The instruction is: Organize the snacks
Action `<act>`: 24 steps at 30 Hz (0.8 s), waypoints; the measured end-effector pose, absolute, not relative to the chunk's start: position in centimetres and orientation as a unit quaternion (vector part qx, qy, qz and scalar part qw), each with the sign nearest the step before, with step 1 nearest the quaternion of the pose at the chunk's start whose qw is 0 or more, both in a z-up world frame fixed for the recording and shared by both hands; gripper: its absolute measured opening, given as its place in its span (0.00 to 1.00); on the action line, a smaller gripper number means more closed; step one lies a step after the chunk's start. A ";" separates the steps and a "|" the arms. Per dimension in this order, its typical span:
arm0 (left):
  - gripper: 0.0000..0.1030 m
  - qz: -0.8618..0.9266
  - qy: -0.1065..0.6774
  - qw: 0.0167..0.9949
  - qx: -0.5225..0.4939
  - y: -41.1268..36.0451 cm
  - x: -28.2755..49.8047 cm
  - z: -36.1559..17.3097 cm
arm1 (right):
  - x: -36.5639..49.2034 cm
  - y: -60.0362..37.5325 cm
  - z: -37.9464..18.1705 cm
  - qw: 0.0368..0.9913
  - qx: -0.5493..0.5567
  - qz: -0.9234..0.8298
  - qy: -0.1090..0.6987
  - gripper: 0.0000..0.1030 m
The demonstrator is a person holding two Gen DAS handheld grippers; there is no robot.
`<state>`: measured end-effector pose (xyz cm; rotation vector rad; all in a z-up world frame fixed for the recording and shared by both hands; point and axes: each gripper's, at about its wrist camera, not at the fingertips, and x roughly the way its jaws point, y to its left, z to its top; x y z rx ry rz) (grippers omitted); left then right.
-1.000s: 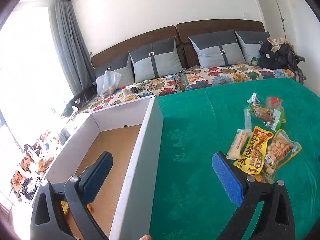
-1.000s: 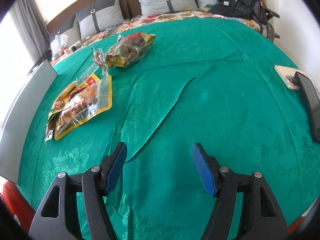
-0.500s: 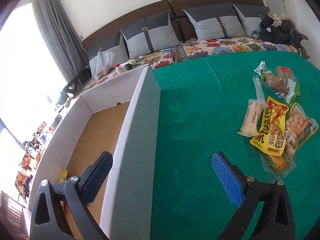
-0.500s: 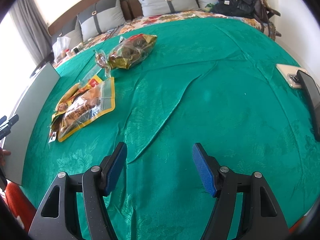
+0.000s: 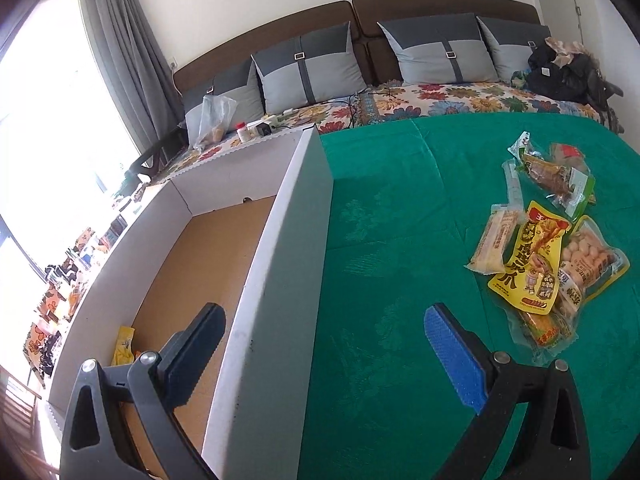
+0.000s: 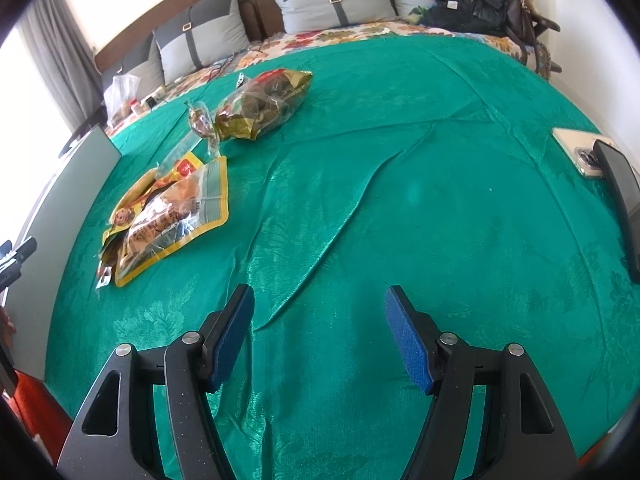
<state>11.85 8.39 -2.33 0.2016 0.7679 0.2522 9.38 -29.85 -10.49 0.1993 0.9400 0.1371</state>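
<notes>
A pile of snack packets lies on the green cloth: a yellow packet (image 5: 530,262), a pale bar (image 5: 496,244), a clear bag of round snacks (image 5: 588,260) and a dark-snack bag (image 5: 554,172). The right wrist view shows the same pile (image 6: 168,216) and a brown bag (image 6: 264,106). A white cardboard box (image 5: 280,264) stands left of the cloth with a yellow packet (image 5: 123,346) inside. My left gripper (image 5: 324,350) is open and empty, straddling the box's near wall. My right gripper (image 6: 320,330) is open and empty above bare cloth.
A phone (image 6: 576,150) lies at the cloth's right edge beside a dark strip (image 6: 622,196). Grey cushions (image 5: 308,70) and a floral cover (image 5: 440,98) run along the back, with a black bag (image 5: 560,76) at far right. A window and curtain (image 5: 120,60) are on the left.
My left gripper has drawn back and tilted, so the box's inside and its yellow packet show more. My right gripper has barely moved. Both stay open.
</notes>
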 end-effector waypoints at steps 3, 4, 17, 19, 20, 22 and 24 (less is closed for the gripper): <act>0.96 0.123 0.376 0.913 0.098 8.3 11.8 -2.4 | 9.4 -29.9 -10.5 0.884 0.095 0.065 0.452 0.69; 0.96 0.122 0.380 0.912 0.099 8.2 11.8 -2.5 | 9.4 -29.8 -10.5 0.885 0.094 0.065 0.452 0.69; 0.97 0.068 0.313 0.947 0.039 1.0 4.5 0.1 | 9.6 -30.1 -10.9 0.879 0.078 0.053 0.468 0.69; 0.97 0.041 0.342 0.939 0.027 -0.3 4.2 -1.7 | 9.6 -29.8 -10.9 0.879 0.066 0.052 0.469 0.69; 0.97 0.032 0.360 0.932 0.025 -0.9 4.2 -2.9 | 9.6 -29.6 -11.0 0.879 0.060 0.051 0.470 0.69; 0.97 0.015 0.388 0.921 0.023 -1.7 4.2 -5.1 | 9.5 -29.4 -11.1 0.879 0.049 0.051 0.472 0.69; 0.97 0.016 0.406 0.914 0.023 -1.9 4.0 -6.9 | 9.4 -29.2 -11.3 0.878 0.040 0.049 0.474 0.69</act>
